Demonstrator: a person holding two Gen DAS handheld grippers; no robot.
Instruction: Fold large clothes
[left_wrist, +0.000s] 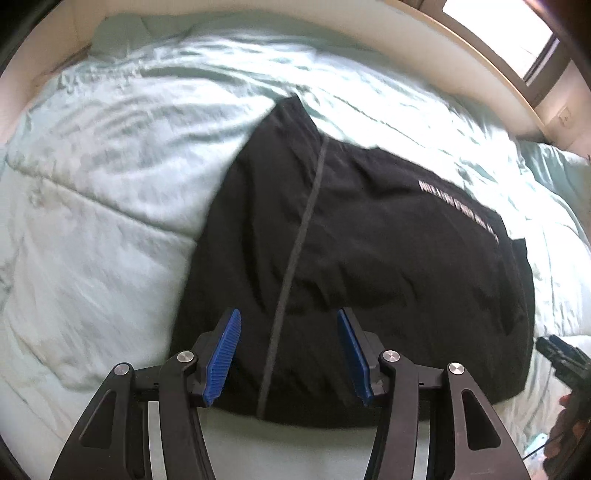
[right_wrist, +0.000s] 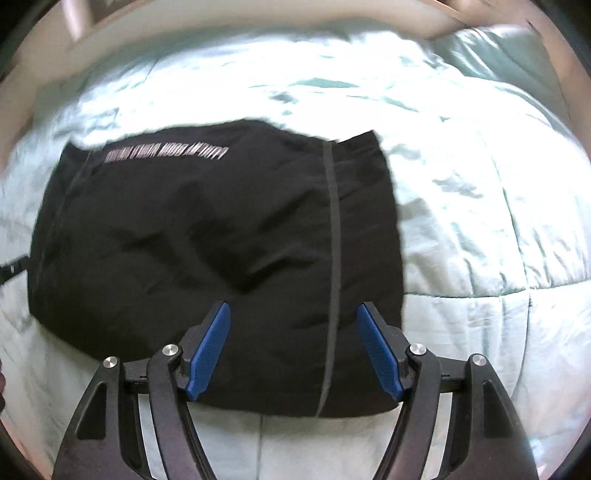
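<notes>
A black garment (left_wrist: 369, 266) with a grey stripe and a line of white print lies folded into a rough rectangle on a pale green quilt (left_wrist: 103, 192). My left gripper (left_wrist: 289, 317) is open and empty, hovering over the garment's near edge, its blue pads either side of the stripe. In the right wrist view the same garment (right_wrist: 207, 236) lies flat. My right gripper (right_wrist: 294, 312) is open and empty above its near right part. The right gripper's tip shows in the left wrist view at the far right edge (left_wrist: 561, 356).
The quilt (right_wrist: 480, 206) covers a bed on all sides of the garment. A pillow (right_wrist: 498, 55) lies at the far right. A cream wall (left_wrist: 406, 40) and a window (left_wrist: 509, 33) lie beyond the bed.
</notes>
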